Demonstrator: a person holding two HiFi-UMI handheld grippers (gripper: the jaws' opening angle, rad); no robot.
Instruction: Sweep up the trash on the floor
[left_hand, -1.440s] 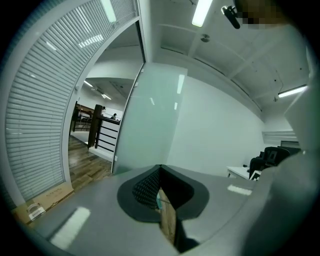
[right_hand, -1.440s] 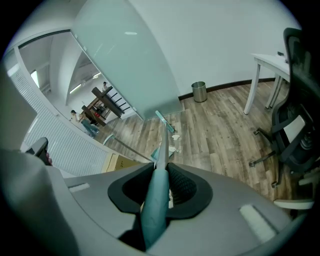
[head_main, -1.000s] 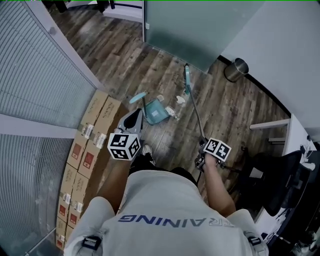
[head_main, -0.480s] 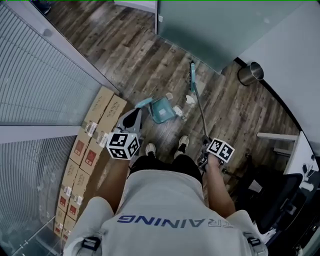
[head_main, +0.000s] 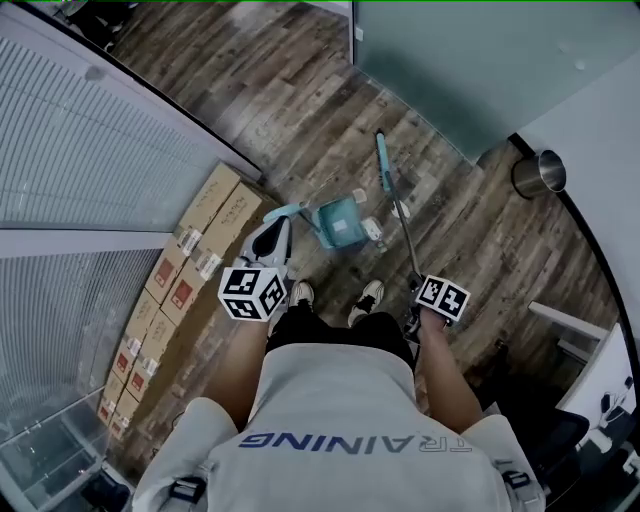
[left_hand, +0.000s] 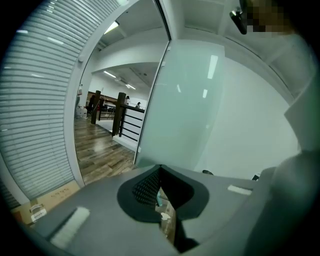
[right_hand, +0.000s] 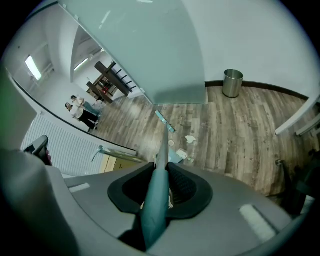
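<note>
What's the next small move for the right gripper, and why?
Probably draw the broom in toward the dustpan. The right gripper has its jaws clamped on the broom's handle, the broom head sits beyond the white scraps, and those scraps lie just beside the pan.

Office, frosted glass partition, slatted blinds, metal bin, stacked cartons, wood-plank floor

Boxes lined the blinds on my left, leaving little room there. My left claw hung between boxes and dustpan. The dustpan and trash lay just past my shoes, with the broom slanting beside them. Beyond lay bare floor up to the glass panel. A bin stood by the right wall, well apart.
</note>
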